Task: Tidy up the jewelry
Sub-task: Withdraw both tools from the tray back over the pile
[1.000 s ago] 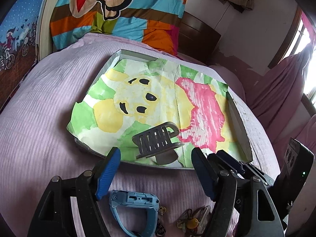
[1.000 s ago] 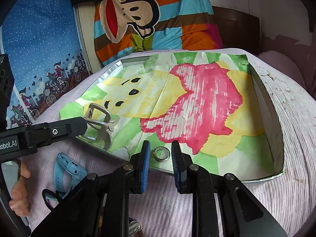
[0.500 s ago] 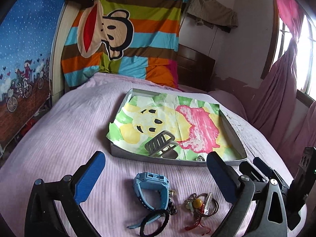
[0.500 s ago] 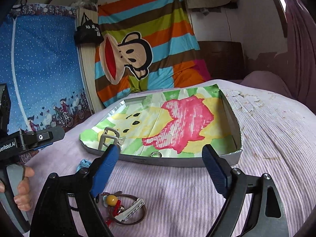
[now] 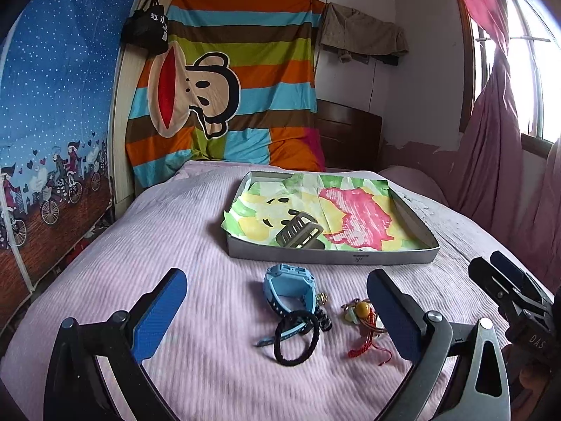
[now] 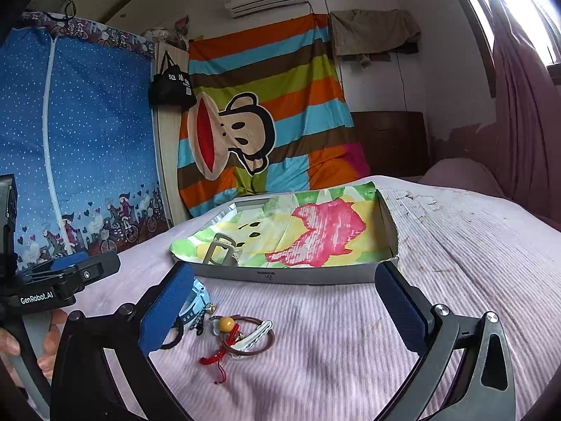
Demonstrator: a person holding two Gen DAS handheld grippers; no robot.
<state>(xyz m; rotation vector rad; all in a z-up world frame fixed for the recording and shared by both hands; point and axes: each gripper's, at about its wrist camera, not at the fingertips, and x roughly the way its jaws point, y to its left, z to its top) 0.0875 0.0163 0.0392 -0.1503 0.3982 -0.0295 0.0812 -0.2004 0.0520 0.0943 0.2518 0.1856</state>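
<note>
A shallow grey tray (image 5: 333, 257) lined with painted paper lies on the pink bed; it also shows in the right wrist view (image 6: 298, 275). A grey claw hair clip (image 5: 298, 235) sits inside it near the front edge and shows in the right wrist view (image 6: 221, 253). In front of the tray lie a blue watch (image 5: 289, 289), a black hair tie (image 5: 296, 336), and a red-corded bead charm (image 5: 361, 310). The right wrist view shows the bead charm with a brown bangle (image 6: 242, 333). My left gripper (image 5: 277, 315) and right gripper (image 6: 284, 308) are both open and empty above these items.
The pink bedspread (image 5: 157, 238) covers the whole bed. A striped monkey blanket (image 5: 224, 105) hangs at the headboard. A blue fabric wardrobe (image 5: 45, 122) stands at the left, pink curtains (image 5: 491, 158) at the right. The right gripper's body (image 5: 515, 294) shows at the right of the left wrist view.
Both grippers have pulled back from the tray and risen. The right gripper went from shut to wide open. The loose jewelry in front of the tray has come into view.
</note>
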